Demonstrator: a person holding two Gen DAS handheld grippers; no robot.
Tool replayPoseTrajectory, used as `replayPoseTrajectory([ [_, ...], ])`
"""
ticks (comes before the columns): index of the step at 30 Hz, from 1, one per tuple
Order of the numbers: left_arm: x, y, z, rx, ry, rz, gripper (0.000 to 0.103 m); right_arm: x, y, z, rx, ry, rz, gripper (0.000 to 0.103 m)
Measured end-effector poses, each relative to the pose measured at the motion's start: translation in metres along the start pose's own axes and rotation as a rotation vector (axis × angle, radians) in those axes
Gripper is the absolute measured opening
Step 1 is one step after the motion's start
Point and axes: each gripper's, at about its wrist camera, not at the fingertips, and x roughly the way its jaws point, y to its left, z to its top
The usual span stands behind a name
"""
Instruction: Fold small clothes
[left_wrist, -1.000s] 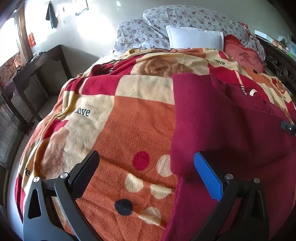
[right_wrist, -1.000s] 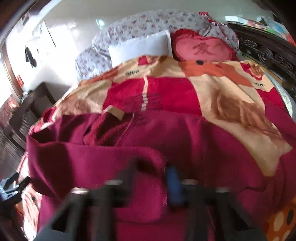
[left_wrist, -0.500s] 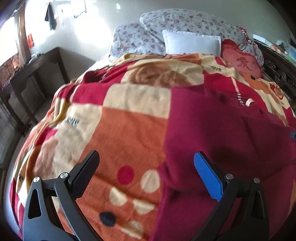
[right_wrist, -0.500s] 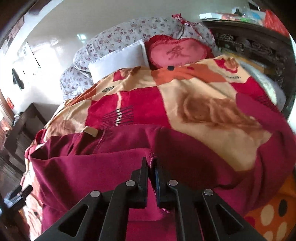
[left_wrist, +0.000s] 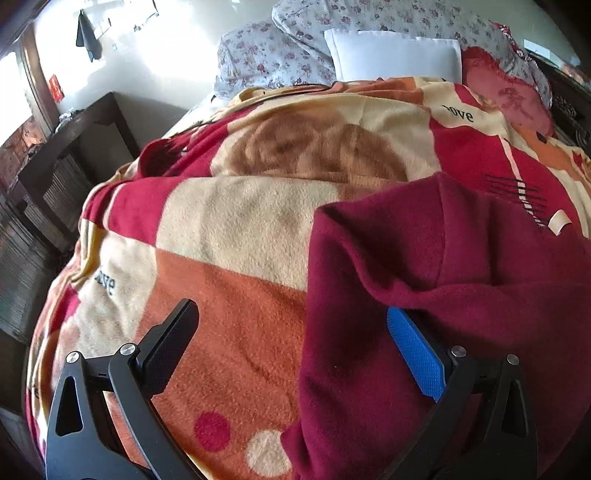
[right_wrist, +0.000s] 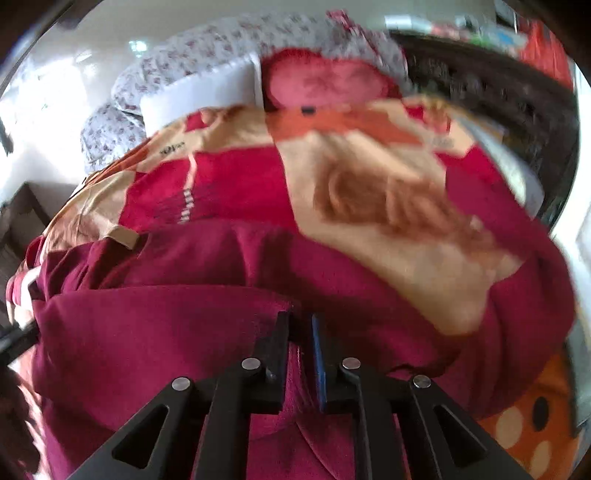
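Observation:
A maroon fleece garment (left_wrist: 461, 258) lies spread on a patterned blanket (left_wrist: 240, 221) on a bed, with a tan neck label (left_wrist: 559, 220) at its far side. My left gripper (left_wrist: 290, 310) is open wide over the garment's left edge. Its blue pad (left_wrist: 413, 354) sits under a raised fold and its black finger (left_wrist: 173, 339) rests over the blanket. In the right wrist view, my right gripper (right_wrist: 298, 319) pinches a folded layer of the garment (right_wrist: 166, 332). Its jaws are opening slightly, and the cloth is still between them.
Floral pillows (left_wrist: 266, 55), a white pillow (left_wrist: 395, 55) and a red cushion (left_wrist: 506, 99) lie at the bed's head. A dark wooden desk (left_wrist: 74, 140) stands to the left of the bed. Dark carved furniture (right_wrist: 498, 110) stands to the right.
My left gripper has moved in on the garment's left edge, still open. My right gripper closed on the fold, then eased a little while rolling and shifting with the cloth.

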Motion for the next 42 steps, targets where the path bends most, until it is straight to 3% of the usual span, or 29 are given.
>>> replayPoseTrajectory([
  [2, -0.002, 0.004, -0.002, -0.002, 0.002, -0.005, 0.102, -0.009, -0.009, -0.001, 0.054, -0.026, 0.024, 0.012],
  [5, -0.009, 0.008, -0.009, 0.004, -0.011, 0.008, 0.102, -0.029, -0.015, -0.005, 0.091, -0.088, -0.029, 0.015],
  [7, -0.018, 0.008, -0.015, 0.018, -0.024, 0.003, 0.102, -0.039, -0.016, -0.008, 0.106, -0.109, 0.03, 0.015],
  [9, -0.026, 0.009, -0.02, 0.027, -0.038, 0.0, 0.102, -0.046, -0.007, -0.011, 0.072, -0.107, 0.1, 0.015],
  [14, -0.039, 0.014, -0.03, 0.003, -0.045, -0.029, 0.102, -0.047, 0.031, -0.018, -0.053, -0.086, 0.169, 0.015],
  [18, -0.046, 0.013, -0.035, 0.013, -0.043, -0.038, 0.102, -0.04, 0.047, -0.024, -0.087, -0.061, 0.168, 0.015],
  [30, -0.053, 0.013, -0.051, -0.002, -0.031, -0.089, 0.102, -0.021, 0.04, -0.036, -0.063, -0.012, 0.14, 0.016],
  [39, -0.058, 0.007, -0.055, -0.002, -0.045, -0.161, 0.102, -0.015, 0.039, -0.039, -0.062, -0.018, 0.14, 0.021],
  [42, -0.051, 0.003, -0.06, 0.001, -0.022, -0.192, 0.102, -0.013, 0.041, -0.041, -0.071, -0.027, 0.142, 0.029],
])
